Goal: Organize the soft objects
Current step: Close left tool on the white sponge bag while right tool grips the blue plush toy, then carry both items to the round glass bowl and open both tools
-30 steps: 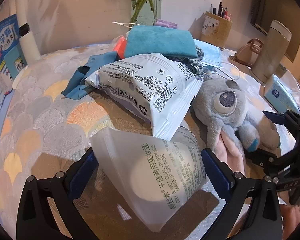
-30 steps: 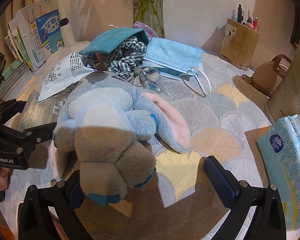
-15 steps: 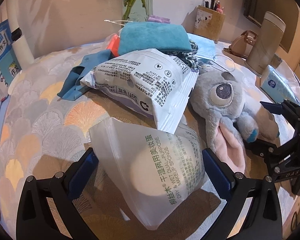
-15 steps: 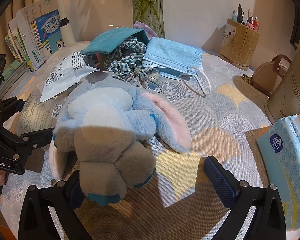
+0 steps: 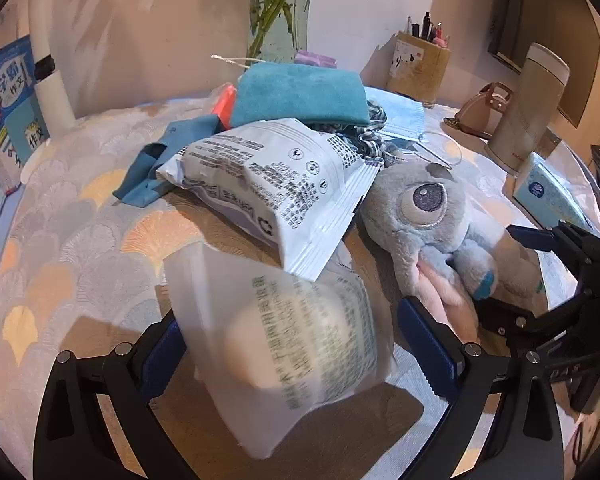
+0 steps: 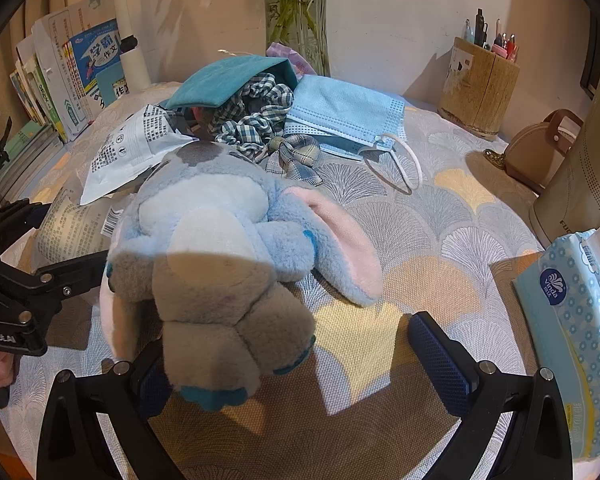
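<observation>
A translucent sponge packet (image 5: 296, 344) with green print sits between the fingers of my left gripper (image 5: 288, 344), which is shut on its sides; the packet is blurred and tilted, its top edge under a white printed pack (image 5: 276, 184). A grey-blue plush toy (image 6: 220, 240) lies on the patterned tablecloth (image 6: 440, 240). Its feet lie between the fingers of my right gripper (image 6: 292, 360), which stands open around them, the left pad hidden by a leg. Behind lie a teal towel (image 5: 300, 96), a checked scrunchie (image 6: 256, 124) and a blue face mask (image 6: 340, 116).
A glass vase (image 6: 296, 20) stands at the back wall, with a wooden pen holder (image 6: 476, 88) to its right. A tissue pack (image 6: 568, 312), a beige jug (image 5: 528, 108) and a small tan bag (image 6: 544, 148) stand on the right. Books (image 6: 72, 72) lean at the left.
The sponge packet has tilted and blurred between my left fingers, and the left view has shifted slightly. The right gripper and the plush toy have not moved.
</observation>
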Motion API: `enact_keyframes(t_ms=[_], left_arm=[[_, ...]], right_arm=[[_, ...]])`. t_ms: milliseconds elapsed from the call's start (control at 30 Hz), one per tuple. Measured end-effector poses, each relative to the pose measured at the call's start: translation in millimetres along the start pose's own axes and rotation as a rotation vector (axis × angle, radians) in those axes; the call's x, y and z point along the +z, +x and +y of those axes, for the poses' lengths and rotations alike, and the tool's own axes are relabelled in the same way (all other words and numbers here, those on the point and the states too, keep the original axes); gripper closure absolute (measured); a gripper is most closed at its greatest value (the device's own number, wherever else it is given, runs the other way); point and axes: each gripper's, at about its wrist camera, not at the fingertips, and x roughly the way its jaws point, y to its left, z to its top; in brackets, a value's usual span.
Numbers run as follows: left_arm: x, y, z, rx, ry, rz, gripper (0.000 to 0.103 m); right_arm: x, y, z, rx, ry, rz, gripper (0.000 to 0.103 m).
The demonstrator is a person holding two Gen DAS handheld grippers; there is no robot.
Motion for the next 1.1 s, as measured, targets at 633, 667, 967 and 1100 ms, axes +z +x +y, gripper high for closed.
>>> enact_keyframes(t_ms=[633, 667, 967, 1100], left_arm=[[-8, -24, -6, -0.010, -0.119, -0.046, 0.067], [-9, -27, -7, -0.011, -0.118, -0.050, 0.068], [-11, -69, -3, 0.010, -0.154, -0.077, 0.068], [-6, -80, 12, 0.019, -0.199, -0.087, 0.068]], right_arm=[[-1, 0, 2, -0.011, 0.000, -0.001, 0.000], [-1, 0, 2, -0.009, 0.001, -0.001, 0.000], [6, -8, -6, 0.066, -0.018, 0.020, 0.014], [26, -21, 1, 0.143, -0.046, -0.044, 0.014]])
